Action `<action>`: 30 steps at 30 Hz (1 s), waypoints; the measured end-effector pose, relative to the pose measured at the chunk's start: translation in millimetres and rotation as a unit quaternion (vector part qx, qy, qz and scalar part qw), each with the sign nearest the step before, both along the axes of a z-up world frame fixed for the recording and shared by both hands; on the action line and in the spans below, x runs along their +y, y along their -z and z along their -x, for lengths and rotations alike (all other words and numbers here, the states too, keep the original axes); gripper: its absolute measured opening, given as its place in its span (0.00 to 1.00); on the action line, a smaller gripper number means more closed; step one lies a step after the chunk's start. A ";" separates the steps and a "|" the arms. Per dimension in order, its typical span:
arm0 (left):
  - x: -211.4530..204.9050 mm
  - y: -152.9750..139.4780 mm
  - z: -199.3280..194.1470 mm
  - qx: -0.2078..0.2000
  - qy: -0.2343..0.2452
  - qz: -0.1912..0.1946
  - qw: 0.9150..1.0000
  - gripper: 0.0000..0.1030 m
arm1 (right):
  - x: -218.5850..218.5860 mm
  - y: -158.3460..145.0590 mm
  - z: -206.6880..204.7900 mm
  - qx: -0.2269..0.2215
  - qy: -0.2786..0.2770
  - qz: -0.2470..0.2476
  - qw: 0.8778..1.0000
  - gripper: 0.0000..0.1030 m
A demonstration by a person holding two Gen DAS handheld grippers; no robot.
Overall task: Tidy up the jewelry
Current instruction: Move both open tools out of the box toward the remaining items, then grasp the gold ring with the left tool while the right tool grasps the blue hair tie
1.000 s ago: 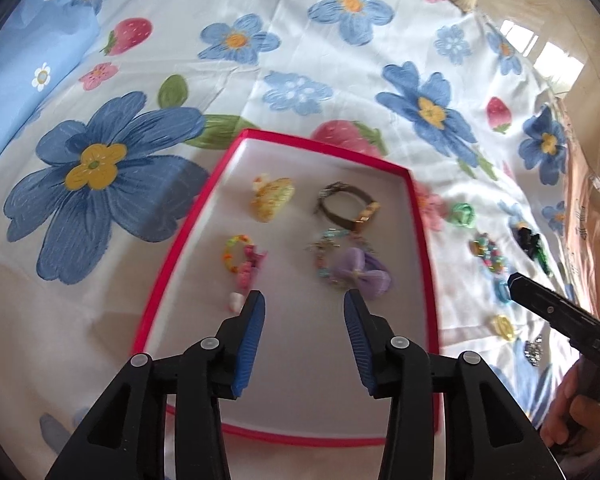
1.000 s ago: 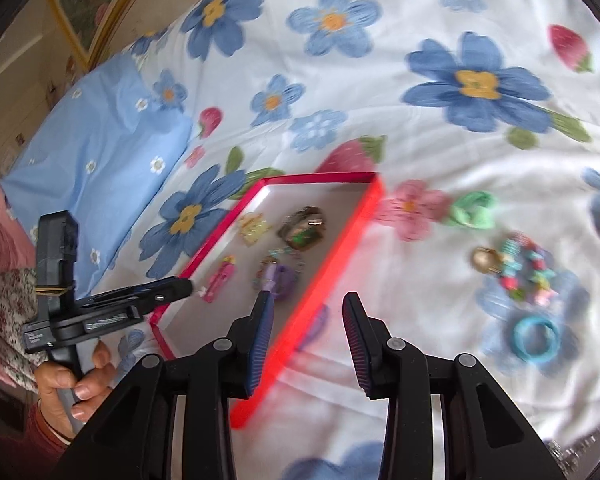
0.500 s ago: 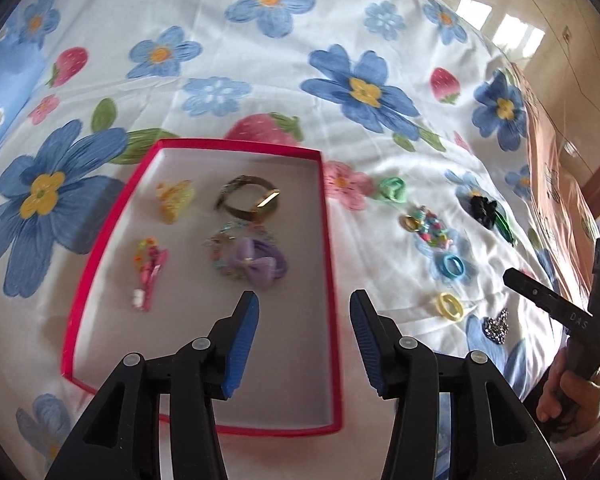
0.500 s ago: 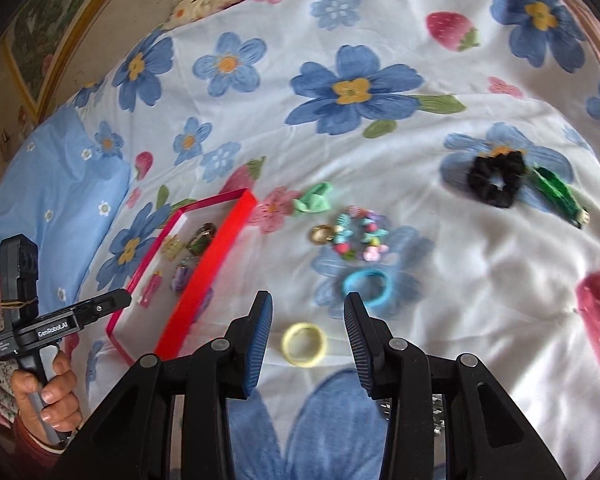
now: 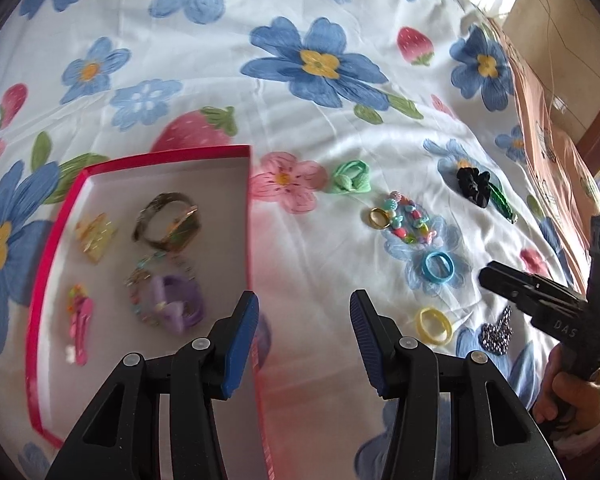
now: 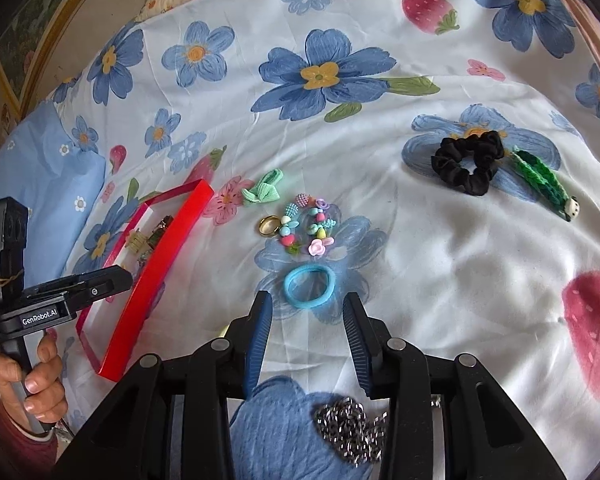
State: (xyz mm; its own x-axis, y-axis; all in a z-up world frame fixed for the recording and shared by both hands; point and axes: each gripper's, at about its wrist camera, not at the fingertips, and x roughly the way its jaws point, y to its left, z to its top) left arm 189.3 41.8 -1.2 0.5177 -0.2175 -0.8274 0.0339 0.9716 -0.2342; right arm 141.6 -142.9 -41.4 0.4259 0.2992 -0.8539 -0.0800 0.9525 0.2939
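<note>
Right gripper (image 6: 306, 334) is hanging wide open, empty, just below the blue hair tie (image 6: 310, 286) at centre of the right wrist frame. Left gripper (image 5: 304, 336) is also gaping empty, straddling the red tray (image 5: 249, 216) wall, lower centre. Tie looks light, soft, stretchy, so I'd pinch one side of the loop flat against the bedsheet (image 6: 440, 248); it'll likely squash and snag fabric.
</note>
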 end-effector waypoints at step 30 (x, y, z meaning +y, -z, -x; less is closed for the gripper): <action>-98.7 73.7 -131.2 0.025 0.076 -0.038 0.996 0.22 | -30.6 13.1 -26.7 0.007 0.034 -0.022 0.999 0.02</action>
State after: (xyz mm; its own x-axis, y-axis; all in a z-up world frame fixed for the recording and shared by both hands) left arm 320.6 -56.9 -74.8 0.4414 -0.2259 -0.8684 0.1718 0.9712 -0.1654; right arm 168.4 -173.5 -54.6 0.4346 0.3081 -0.8463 -0.0116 0.9415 0.3368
